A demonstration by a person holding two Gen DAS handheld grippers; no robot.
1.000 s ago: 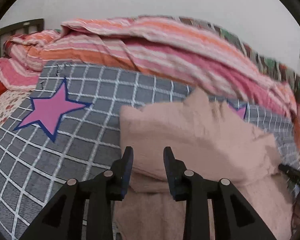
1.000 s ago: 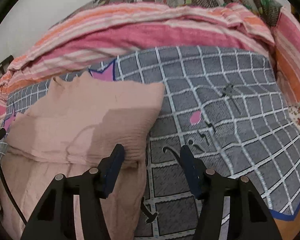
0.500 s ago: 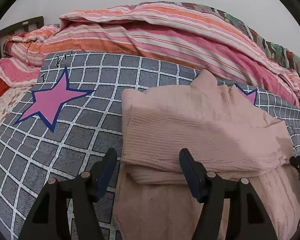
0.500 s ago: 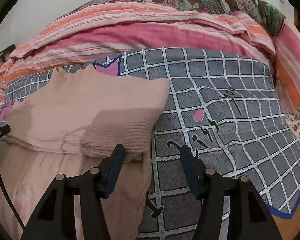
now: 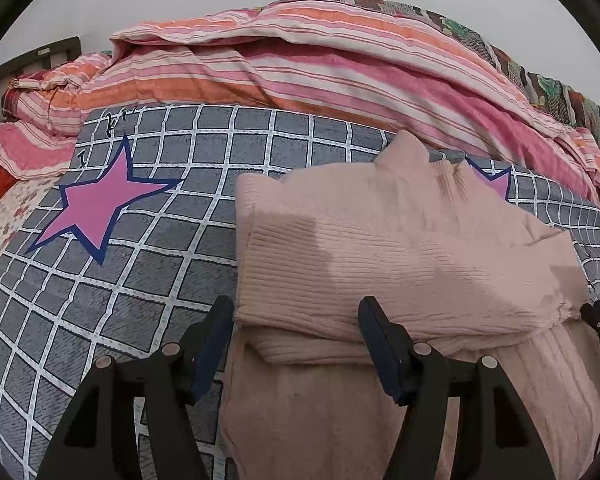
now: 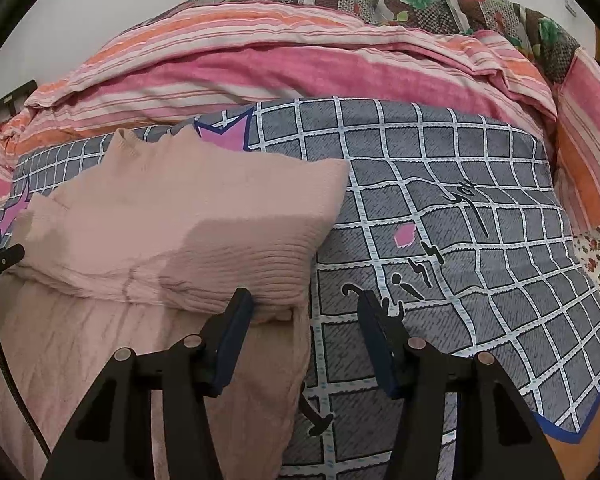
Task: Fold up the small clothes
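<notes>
Seeing both grippers hovering low over the bed, jaws spread wide on each, nothing pinched. My left gripper [image 5: 296, 336] straddles the left end of the fold on the pink sweater [image 5: 400, 248]: one finger over the grey checked blanket [image 5: 140, 280], the other over the knit. My right gripper [image 6: 304, 324] sits at the sweater's [image 6: 188, 216] right edge, left finger touching or just above the folded hem, can't tell which, right finger over bare blanket [image 6: 460, 184] near the black lettering. Sweater lies in the middle of the bed, upper half folded down over the lower half; ribbed hem of the top layer runs across just ahead of both grippers, collar points toward the far edge. Lower layer extends back toward me under the gripper bodies. Pink star print [image 5: 100, 204] on the blanket to the left of the sweater, a second star [image 6: 228, 132] half hidden behind the collar. Striped pink-orange quilt [image 5: 340, 64] heaped along the far edge of the bed, a floral patchwork cover [image 6: 420, 4] behind it against the wall. Tip of the opposite gripper shows at the side edge of each wrist view.
</notes>
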